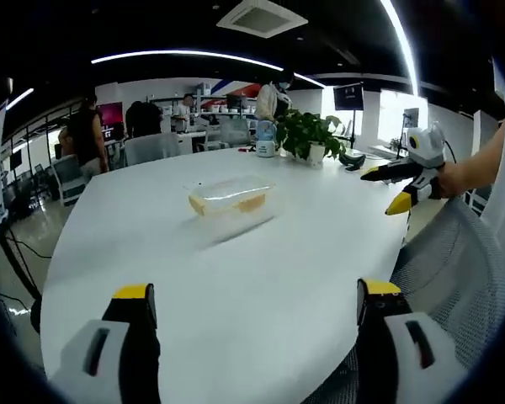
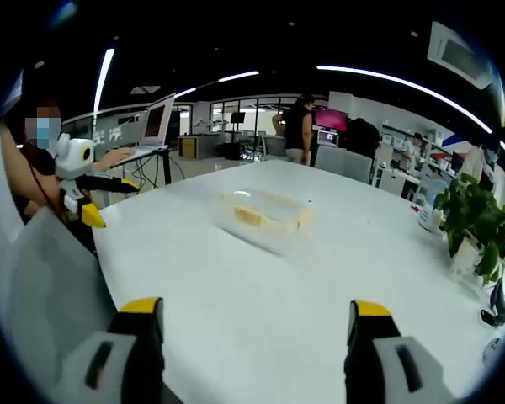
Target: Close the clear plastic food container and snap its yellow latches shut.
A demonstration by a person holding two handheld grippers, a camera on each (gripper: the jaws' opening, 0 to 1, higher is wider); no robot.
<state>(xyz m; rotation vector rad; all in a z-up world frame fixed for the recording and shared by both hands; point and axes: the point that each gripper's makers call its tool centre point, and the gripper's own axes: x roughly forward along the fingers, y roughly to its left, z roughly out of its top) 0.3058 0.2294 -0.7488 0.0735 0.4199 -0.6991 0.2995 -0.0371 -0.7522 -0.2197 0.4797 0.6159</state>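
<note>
Clear container (image 1: pixel 231 195) mid-table, claws (image 1: pixel 257 307) apart

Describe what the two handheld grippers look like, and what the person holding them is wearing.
Each gripper has two dark jaws capped with yellow tips and pale grey panels with a dark slot. The left gripper and right gripper look alike. Seen from the side, the body is white and rounded. The person's clothing is too blurred to tell.

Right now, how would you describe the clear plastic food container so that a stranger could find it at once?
Start from the large white oval table. Near its middle, away from the green potted plant at the far edge, lies a low rectangular clear plastic food container with yellow latches. It is the only see-through box on the table, standing alone with nothing touching it.
</note>
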